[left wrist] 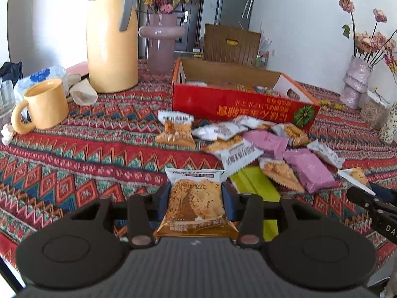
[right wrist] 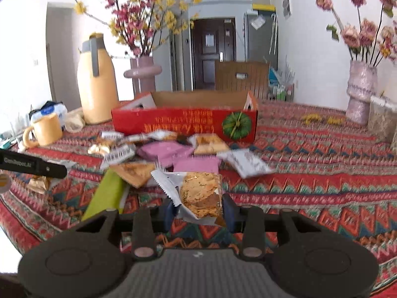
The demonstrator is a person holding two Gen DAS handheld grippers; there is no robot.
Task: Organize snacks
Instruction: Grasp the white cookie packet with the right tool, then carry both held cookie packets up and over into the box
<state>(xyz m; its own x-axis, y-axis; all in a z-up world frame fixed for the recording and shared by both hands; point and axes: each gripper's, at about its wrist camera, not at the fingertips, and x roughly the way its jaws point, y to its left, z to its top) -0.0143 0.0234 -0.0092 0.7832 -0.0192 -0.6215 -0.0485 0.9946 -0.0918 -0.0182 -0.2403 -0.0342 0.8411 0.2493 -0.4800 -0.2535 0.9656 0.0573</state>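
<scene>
My left gripper (left wrist: pixel 196 198) is shut on a cracker packet (left wrist: pixel 196 203) with a white top and golden bottom, held above the patterned cloth. My right gripper (right wrist: pixel 198 208) is shut on a similar cracker packet (right wrist: pixel 198 196), tilted, its white serrated end pointing left. Several loose snack packets lie in a heap (left wrist: pixel 260 144) between the grippers and the red cardboard box (left wrist: pixel 238 104); among them are pink packets (right wrist: pixel 163 151) and a green one (right wrist: pixel 109 193). The open-topped red box (right wrist: pixel 183 121) holds a few snacks. The right gripper's finger shows at the right edge of the left wrist view.
A tall yellow jug (left wrist: pixel 111 47) and a yellow mug (left wrist: pixel 44 104) stand at the left. A pink vase with flowers (left wrist: pixel 161 39) is behind the jug, another vase (right wrist: pixel 359 89) at the right. A wooden chair back (left wrist: pixel 230 44) rises behind the box.
</scene>
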